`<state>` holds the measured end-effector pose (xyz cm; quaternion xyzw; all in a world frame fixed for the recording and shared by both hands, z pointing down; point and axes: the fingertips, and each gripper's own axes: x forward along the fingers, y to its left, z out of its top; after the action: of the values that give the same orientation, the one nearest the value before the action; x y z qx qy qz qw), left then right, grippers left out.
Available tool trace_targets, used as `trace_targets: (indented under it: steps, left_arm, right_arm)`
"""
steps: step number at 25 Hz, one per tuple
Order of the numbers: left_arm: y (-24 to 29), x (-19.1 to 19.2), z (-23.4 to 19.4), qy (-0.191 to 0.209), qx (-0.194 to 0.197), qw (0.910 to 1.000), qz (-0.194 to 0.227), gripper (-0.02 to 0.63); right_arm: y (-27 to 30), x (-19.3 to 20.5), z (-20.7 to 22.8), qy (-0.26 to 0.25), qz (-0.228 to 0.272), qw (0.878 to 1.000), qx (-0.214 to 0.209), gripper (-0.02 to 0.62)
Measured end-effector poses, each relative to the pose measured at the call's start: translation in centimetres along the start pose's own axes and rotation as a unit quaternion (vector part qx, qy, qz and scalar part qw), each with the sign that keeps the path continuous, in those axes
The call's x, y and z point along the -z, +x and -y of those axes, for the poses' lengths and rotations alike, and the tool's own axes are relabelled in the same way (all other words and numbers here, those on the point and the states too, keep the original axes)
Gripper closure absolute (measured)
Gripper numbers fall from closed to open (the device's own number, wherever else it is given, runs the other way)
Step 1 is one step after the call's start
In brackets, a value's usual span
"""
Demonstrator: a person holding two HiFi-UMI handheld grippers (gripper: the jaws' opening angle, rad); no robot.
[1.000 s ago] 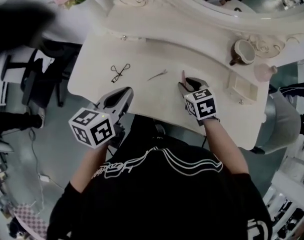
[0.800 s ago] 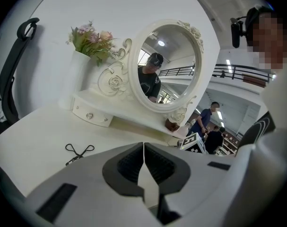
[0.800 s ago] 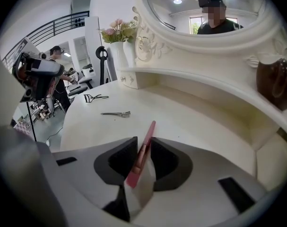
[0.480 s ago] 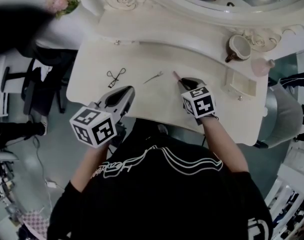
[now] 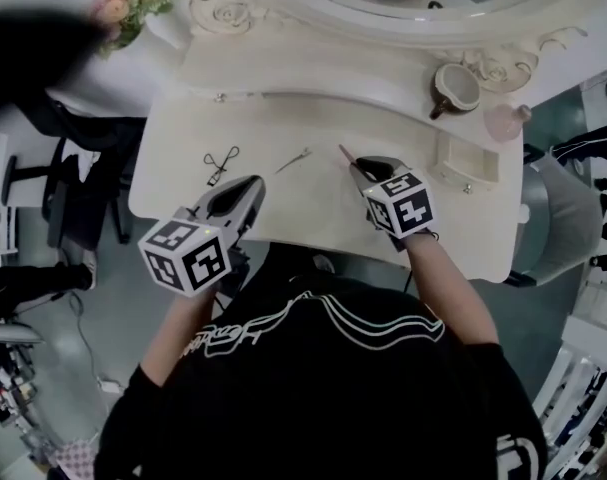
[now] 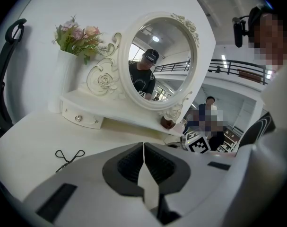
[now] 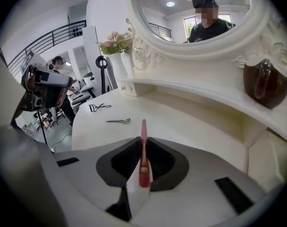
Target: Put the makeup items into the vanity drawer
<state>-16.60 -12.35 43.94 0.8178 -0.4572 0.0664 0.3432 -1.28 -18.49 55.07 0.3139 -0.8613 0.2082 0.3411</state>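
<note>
right hand-held gripper just closed on pink pencil (shirt script blurred)

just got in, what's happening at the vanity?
A person is working at a white vanity with a gripper in each hand. The right gripper has just been closing its jaws, which clamp a slim pink makeup stick. The left gripper is shut and empty. An eyelash curler and a thin metal tool lie on the tabletop. The small drawer at the right stands open.
</note>
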Motion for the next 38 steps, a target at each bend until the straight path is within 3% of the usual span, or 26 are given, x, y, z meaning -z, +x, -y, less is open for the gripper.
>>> trace_targets:
  steps: [8,18,30,38]
  left_arm:
    - [0.8,-0.2,2.3,0.014,0.02,0.9997,0.0,0.578]
    - [3.2,-0.4,5.4,0.03,0.052,0.9981,-0.014,0.578]
    - [6.0,-2.1,7.6,0.054,0.068,0.9961,-0.014,0.578]
    - [7.5,-2.5,7.8,0.059,0.071,0.9954,-0.027,0.578]
  right_arm:
    - [-4.9,-1.5,0.9,-0.022,0.053,0.998,-0.004,0.531]
    - [-11.4,-1.5,4.7,-0.047,0.083,0.995,0.039,0.532]
    - [-17.7,0.4,12.3,-0.092,0.064,0.985,0.132,0.531]
    - [-18.1,2.8,16.0,-0.123,0.012,0.982,0.146,0.531]
